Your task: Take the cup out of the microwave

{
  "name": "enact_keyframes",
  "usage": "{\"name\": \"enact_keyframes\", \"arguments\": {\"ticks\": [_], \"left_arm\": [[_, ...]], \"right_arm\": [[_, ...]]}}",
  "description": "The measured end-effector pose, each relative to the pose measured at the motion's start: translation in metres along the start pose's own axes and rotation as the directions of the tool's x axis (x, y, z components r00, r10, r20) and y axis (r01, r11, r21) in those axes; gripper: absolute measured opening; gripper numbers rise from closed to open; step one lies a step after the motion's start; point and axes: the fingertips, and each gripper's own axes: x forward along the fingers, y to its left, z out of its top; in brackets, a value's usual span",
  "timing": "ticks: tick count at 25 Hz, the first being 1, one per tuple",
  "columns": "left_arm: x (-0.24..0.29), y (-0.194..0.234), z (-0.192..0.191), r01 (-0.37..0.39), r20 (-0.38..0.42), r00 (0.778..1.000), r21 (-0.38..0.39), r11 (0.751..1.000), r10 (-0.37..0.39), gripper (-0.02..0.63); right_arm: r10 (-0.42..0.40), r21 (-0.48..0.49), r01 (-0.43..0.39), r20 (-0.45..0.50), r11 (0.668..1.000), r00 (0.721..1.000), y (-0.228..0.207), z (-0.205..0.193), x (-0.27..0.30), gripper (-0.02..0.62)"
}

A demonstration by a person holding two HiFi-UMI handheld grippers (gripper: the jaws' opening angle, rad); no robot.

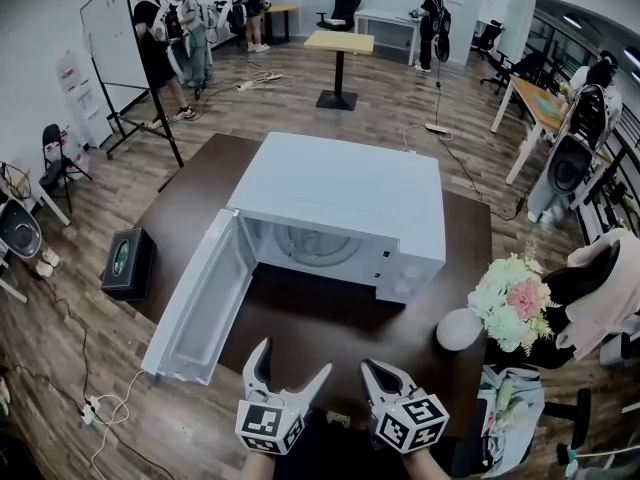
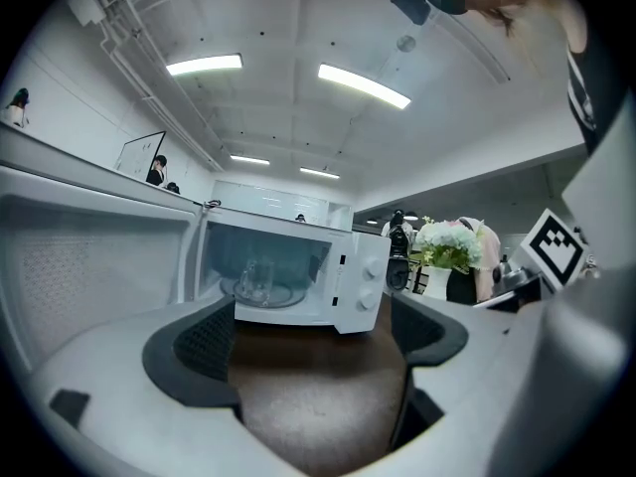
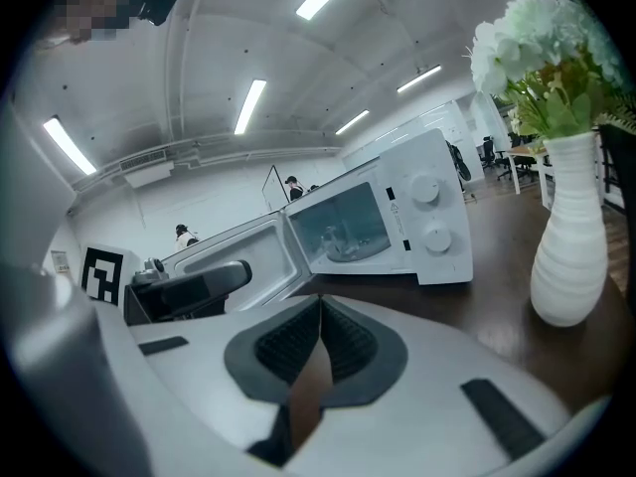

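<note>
- Grippers sit nearest, low over the front edge of the dark desk (image 1: 300,318). They are side by side, not touching, and both point toward the microwave.
- The left gripper (image 1: 293,360) has its jaws spread wide. Its own view shows only bare desktop between them (nothing is held).
- The right gripper (image 1: 378,368) has its jaws pressed together pad to pad, with nothing caught between them.
- Just left of the left gripper, the microwave's door (image 1: 200,303) hangs fully open, swung out toward the desk's front-left corner.
- The white microwave (image 1: 340,203) stands mid-desk with its cavity open toward the grippers. Its panel with two knobs is on the right side of the front.
- The cup (image 2: 255,279) is clear glass (easy to miss against the pale cavity wall). It stands upright on the turntable (image 1: 318,246) inside the microwave, well apart from both grippers.
- Right of the microwave, near the desk's right edge, a white ribbed vase (image 3: 568,246) holds pale flowers (image 1: 510,298).
- A black box (image 1: 127,263) rests on the wooden floor beside the desk's left side.
- Farther back, a small table (image 1: 340,41) stands alone in the open floor.
- At the far left, people (image 1: 165,28) stand close to a whiteboard (image 1: 115,33) on a stand.
</note>
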Motion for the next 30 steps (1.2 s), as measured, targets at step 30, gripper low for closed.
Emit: {"name": "enact_keyframes", "arguments": {"ticks": [30], "left_arm": [[0.126, 0.084, 0.023, 0.176, -0.055, 0.983, 0.064, 0.982, -0.173, 0.472]], "right_arm": [[-0.229, 0.057, 0.228, 0.015, 0.972, 0.973, -0.005, 0.038, 0.064, -0.005]]}}
